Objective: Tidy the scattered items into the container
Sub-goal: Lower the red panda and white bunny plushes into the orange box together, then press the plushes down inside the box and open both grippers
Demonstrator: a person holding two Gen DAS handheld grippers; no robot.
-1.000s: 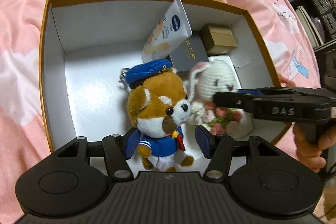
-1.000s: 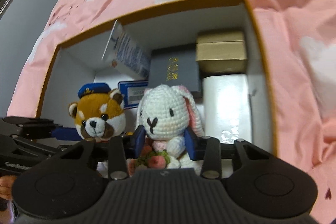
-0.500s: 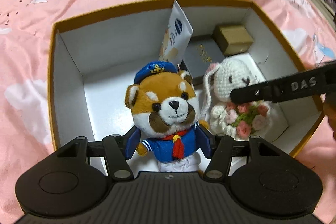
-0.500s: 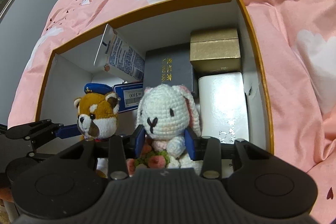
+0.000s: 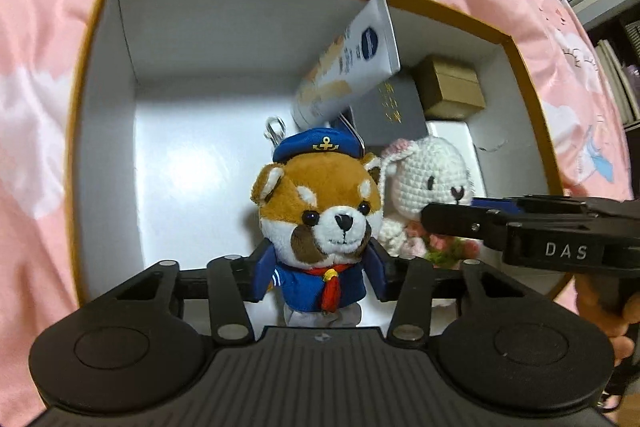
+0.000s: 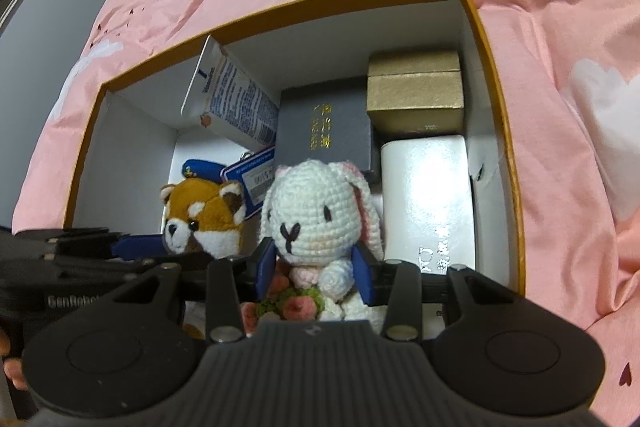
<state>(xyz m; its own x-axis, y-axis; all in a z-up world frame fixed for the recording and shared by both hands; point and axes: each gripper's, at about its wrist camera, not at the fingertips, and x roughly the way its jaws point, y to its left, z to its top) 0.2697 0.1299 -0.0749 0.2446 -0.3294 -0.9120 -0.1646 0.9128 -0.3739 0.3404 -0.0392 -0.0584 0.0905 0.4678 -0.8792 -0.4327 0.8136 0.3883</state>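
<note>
black claw [image 5: 320,277], blue pads [image 5: 262,277], "DAS" lettering

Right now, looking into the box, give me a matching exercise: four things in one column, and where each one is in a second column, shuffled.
Column one:
1. red panda plush
2. crochet bunny
3. gold box
4. lotion tube

Column two:
A. leaning tilted against the back wall
B. between the left gripper pads
C. in the far right corner
D. between the right gripper pads

Pairs: 1-B, 2-D, 3-C, 4-A
</note>
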